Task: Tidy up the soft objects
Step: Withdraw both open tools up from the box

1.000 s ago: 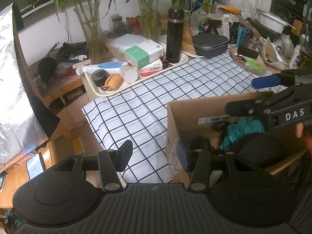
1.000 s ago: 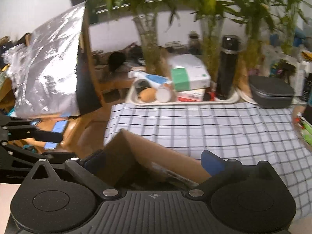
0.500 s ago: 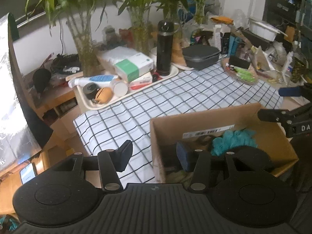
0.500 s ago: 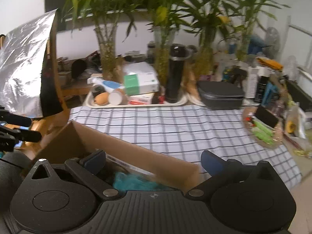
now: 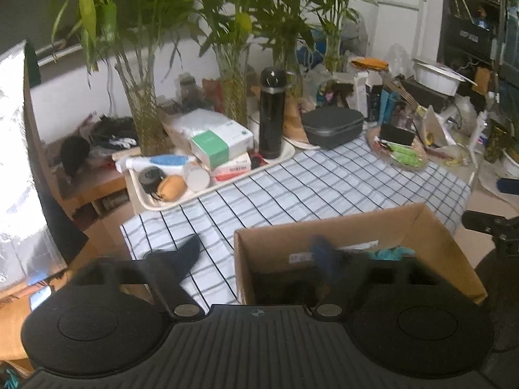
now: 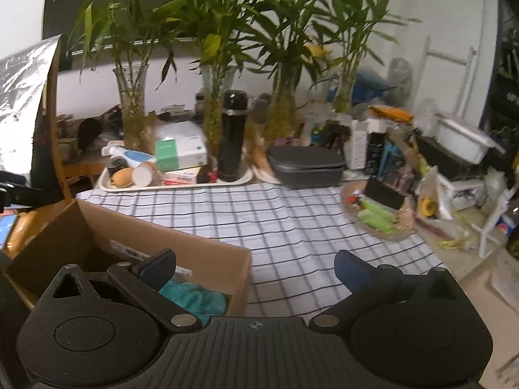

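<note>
Both tongs gape empty over one box, seemingly holding one teal cloth.

Matt brown cardboard box, checked cloth tablecloth, glossy black flask, fuzzy teal fabric

The left gripper filled the bottom of its frame with a black ribbed housing that bore a small white crosshair mark at top centre. Two round matte discs flanked it, and two silver screws sat at the roots of the black fingers, whose pads looked dark blue. The right gripper looked the same: ribbed black body, crosshair mark, two discs, silver screws, triangular cut-outs in the linkages, and blue pads.
</note>
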